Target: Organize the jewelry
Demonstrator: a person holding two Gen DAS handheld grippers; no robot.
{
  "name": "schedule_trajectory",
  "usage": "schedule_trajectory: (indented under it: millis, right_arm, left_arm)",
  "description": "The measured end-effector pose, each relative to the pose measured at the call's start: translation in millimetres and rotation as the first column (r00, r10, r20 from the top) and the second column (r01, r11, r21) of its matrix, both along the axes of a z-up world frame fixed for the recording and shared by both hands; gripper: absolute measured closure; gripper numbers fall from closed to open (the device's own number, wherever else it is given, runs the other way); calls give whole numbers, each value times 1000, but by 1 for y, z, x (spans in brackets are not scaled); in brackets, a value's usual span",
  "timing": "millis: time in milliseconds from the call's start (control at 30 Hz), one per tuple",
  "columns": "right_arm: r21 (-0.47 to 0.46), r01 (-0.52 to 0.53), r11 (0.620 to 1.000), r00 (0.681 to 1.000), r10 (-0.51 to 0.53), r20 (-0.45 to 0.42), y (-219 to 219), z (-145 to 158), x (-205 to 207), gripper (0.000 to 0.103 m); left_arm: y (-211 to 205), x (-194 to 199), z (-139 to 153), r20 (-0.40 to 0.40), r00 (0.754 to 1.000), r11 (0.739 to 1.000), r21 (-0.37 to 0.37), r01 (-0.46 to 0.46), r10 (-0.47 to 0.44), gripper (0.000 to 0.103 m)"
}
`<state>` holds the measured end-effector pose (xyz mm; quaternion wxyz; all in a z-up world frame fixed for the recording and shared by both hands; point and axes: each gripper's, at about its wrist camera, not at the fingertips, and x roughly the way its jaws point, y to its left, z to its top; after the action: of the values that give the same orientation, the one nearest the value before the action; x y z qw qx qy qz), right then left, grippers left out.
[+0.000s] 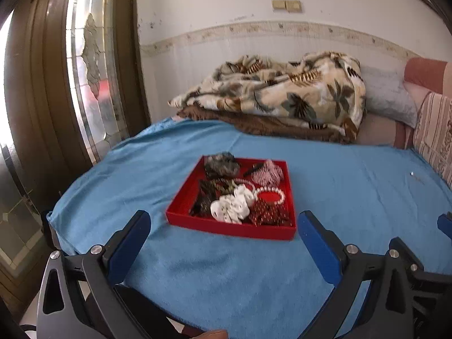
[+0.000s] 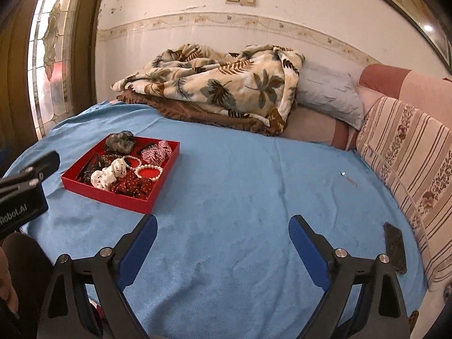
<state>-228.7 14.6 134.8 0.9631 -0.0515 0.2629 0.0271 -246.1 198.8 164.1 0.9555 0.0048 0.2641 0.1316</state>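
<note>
- left gripper (image 1: 224, 226) hangs over the blue towel (image 1: 226, 276) on the bed, jaws spread wide, nothing between them, aimed straight at the red tray (image 1: 228, 230).
- right gripper (image 2: 223, 227) sits further right, jaws wide as well and empty, only bare towel in the gap.
- the jewelry is nearly all in the tray: pearl bracelet (image 2: 149, 173) near the right wall, white dotted scrunchie (image 2: 110, 175) in the middle, red dotted scrunchie (image 2: 132, 185) at the near edge, grey scrunchie (image 2: 120, 140) riding high at the far corner.
- one small shiny piece (image 2: 343, 173) lies alone on the towel, well apart from the tray, probably a ring or stud; too small to tell.
- risk one: that little piece is tiny on soft pile, so wide blunt pads could press it into the nap or flick it toward the striped cushion (image 2: 409, 169).
- risk two: things in the tray overlap, so pulling one may drag a neighbour over the low wall.
- risk three: the tray is light on a soft bed, and a nudge at its near wall could tip or slide it.
- risk four: a dark phone-like slab (image 2: 395, 247) lies close to the right gripper's right finger.
- open room: a broad stretch of towel between tray and cushion; the bed's left edge is near the tray, and folded blankets (image 2: 214, 90) block the far side.
</note>
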Motion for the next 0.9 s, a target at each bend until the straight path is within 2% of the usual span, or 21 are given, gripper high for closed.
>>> schedule_trajectory:
  millis: [267,900]
  right_arm:
    - [9,7,1000,998,-6,-67,-1,-13,9,7]
    - [-2,-9,1000,996,8,-94,2,-19,12,7]
  left_arm:
    - [-3,7,-13,-64,998,1000,-4,25,-25,0]
    - [-6,11,-21,-120,990,997,-32,73,-76,0]
